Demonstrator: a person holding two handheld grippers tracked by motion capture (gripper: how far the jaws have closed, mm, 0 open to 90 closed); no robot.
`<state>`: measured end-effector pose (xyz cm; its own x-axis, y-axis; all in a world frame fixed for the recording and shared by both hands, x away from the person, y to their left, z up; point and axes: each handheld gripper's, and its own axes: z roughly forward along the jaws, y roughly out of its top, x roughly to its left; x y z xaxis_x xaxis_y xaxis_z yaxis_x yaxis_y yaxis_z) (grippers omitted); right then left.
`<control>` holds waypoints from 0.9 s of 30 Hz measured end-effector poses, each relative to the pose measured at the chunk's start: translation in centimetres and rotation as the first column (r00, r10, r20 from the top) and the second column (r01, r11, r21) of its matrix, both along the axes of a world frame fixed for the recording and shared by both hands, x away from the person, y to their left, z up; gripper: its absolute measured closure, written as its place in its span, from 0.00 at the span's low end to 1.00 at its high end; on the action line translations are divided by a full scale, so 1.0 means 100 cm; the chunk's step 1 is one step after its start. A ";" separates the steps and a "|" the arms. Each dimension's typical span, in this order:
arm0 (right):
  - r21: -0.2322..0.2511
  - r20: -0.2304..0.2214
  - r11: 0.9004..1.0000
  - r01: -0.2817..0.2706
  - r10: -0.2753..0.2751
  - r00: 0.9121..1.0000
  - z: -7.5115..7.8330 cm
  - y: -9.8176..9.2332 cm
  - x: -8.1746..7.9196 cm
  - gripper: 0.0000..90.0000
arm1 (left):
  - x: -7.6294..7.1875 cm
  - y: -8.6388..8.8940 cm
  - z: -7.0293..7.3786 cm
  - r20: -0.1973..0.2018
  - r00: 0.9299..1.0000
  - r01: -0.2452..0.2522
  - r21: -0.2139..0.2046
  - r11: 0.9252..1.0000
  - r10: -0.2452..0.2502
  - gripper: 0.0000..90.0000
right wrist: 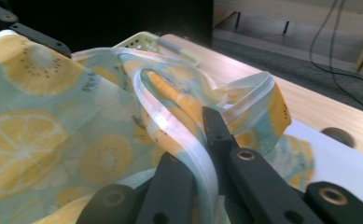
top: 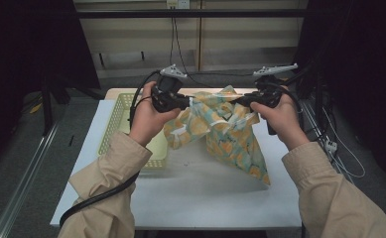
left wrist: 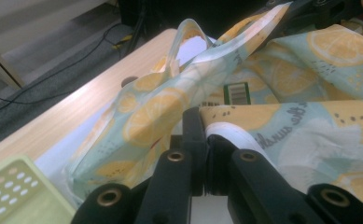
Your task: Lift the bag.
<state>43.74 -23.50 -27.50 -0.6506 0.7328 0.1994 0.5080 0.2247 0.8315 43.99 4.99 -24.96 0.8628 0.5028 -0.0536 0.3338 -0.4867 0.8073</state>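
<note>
Looking down from the high view, the left gripper and the right gripper each pinch an edge of a lemon-print cloth garment, which hangs between them above the white table, its lower corner touching the surface; a pale green basket stands just beside the left hand. In the left gripper view, the jaws are closed together on a white hem of the garment, and a barcode label shows farther back. In the right gripper view, the jaws are clamped on a folded white-edged band of the garment, with the basket behind. I judge that the thin hem could slip out if the hands pull apart too strongly, because each grip holds little fabric; the hanging corner may also drag on the table. What kind of garment it is, I cannot tell, since its folds hide the shape, and the pads themselves are covered by cloth.
</note>
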 end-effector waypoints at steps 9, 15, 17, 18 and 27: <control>0.021 -0.025 0.996 -0.084 0.084 0.996 -0.005 0.022 -0.011 0.95 | -0.007 0.016 -0.005 -0.044 0.999 0.004 -0.020 1.000 -0.005 0.82; 0.060 -0.034 0.994 -0.088 0.090 0.995 -0.003 0.025 -0.012 0.82 | -0.008 0.020 -0.004 -0.047 0.999 -0.010 0.008 1.000 0.011 0.64; 0.071 -0.036 0.994 -0.084 0.087 0.996 -0.003 0.025 -0.013 0.77 | -0.007 0.023 -0.005 -0.051 0.999 -0.017 0.013 1.000 0.018 0.57; 0.071 -0.035 0.994 -0.084 0.086 0.996 -0.002 0.025 -0.012 0.74 | -0.006 0.024 -0.005 -0.058 0.998 -0.019 0.017 1.000 0.020 0.56; 0.085 -0.039 0.995 -0.052 0.055 0.998 0.005 0.023 -0.013 0.47 | -0.002 0.033 -0.006 -0.083 0.994 -0.064 0.050 0.997 0.068 0.23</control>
